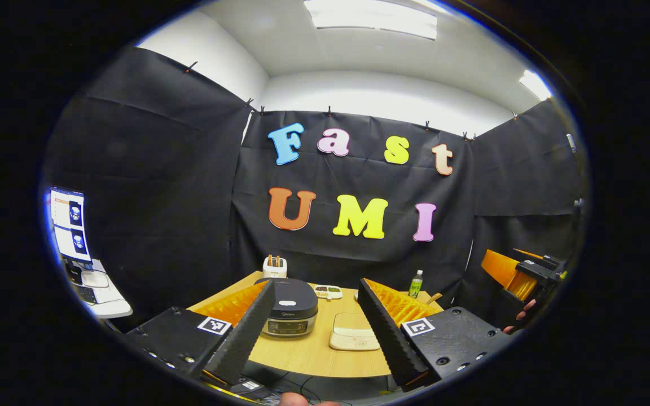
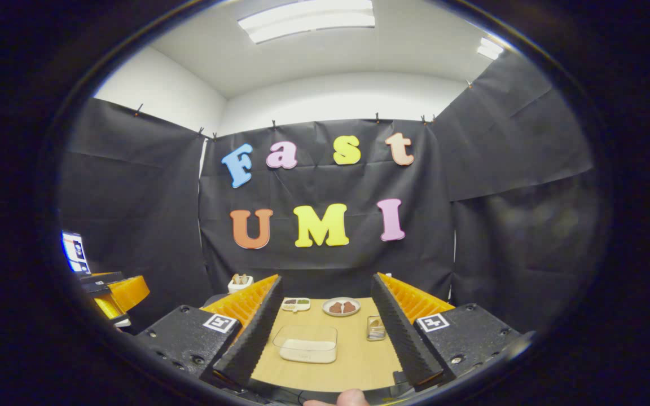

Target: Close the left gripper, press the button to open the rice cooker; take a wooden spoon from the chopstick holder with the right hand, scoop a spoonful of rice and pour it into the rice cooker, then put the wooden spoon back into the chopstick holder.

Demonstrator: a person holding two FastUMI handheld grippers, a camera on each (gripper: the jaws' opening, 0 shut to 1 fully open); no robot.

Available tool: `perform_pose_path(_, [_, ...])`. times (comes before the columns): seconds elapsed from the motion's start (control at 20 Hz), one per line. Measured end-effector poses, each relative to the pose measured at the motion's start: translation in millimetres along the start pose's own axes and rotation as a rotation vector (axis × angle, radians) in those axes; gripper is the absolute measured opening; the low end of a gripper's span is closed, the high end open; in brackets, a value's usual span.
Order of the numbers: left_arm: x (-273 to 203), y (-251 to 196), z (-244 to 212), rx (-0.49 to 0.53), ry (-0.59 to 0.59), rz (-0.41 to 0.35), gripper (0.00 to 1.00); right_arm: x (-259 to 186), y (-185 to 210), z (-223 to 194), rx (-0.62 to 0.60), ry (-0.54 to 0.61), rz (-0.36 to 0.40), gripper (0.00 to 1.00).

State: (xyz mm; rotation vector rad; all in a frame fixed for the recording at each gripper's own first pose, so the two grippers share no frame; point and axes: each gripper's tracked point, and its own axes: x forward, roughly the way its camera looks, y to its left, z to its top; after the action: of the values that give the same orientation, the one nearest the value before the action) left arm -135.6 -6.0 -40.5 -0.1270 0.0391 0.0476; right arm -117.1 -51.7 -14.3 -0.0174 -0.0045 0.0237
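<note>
The dark rice cooker (image 1: 290,309) stands on the wooden table (image 1: 308,352) with its lid down. Behind it is a white chopstick holder (image 1: 275,266) with wooden handles sticking up; it also shows at the table's back left (image 2: 240,282). A clear box of white rice (image 1: 354,332) lies to the cooker's right, and sits centrally in the right gripper view (image 2: 307,343). My left gripper (image 1: 315,285) is open above the near table edge, cooker between its fingers. My right gripper (image 2: 326,277) is open too, held back from the table; it appears hand-held at the far right (image 1: 522,273).
A divided dish (image 2: 295,304), a plate of brown food (image 2: 341,307) and a small glass container (image 2: 376,328) sit behind and beside the rice box. A green bottle (image 1: 415,283) stands at the back right. A monitor (image 1: 68,223) and white side table (image 1: 105,293) are at left.
</note>
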Motion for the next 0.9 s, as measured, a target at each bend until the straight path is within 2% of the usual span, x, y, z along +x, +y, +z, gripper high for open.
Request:
perform_pose_path(0.45, [-11.8, -1.1, 0.0, 0.016, 0.005, -0.012, 0.95, -3.5, 21.0, -11.9, -0.016, 0.043, 0.014, 1.0])
perform_pose_path(0.75, [-16.3, -12.8, -2.3, 0.039, 0.02, -0.037, 0.94, -5.3, 13.1, -10.3, -0.025, 0.044, 0.007, 1.0])
perform_pose_path(0.9, [-11.8, -13.1, -1.8, 0.041, 0.014, -0.026, 0.95, -2.8, 10.4, -19.9, -0.009, 0.076, 0.004, 1.0])
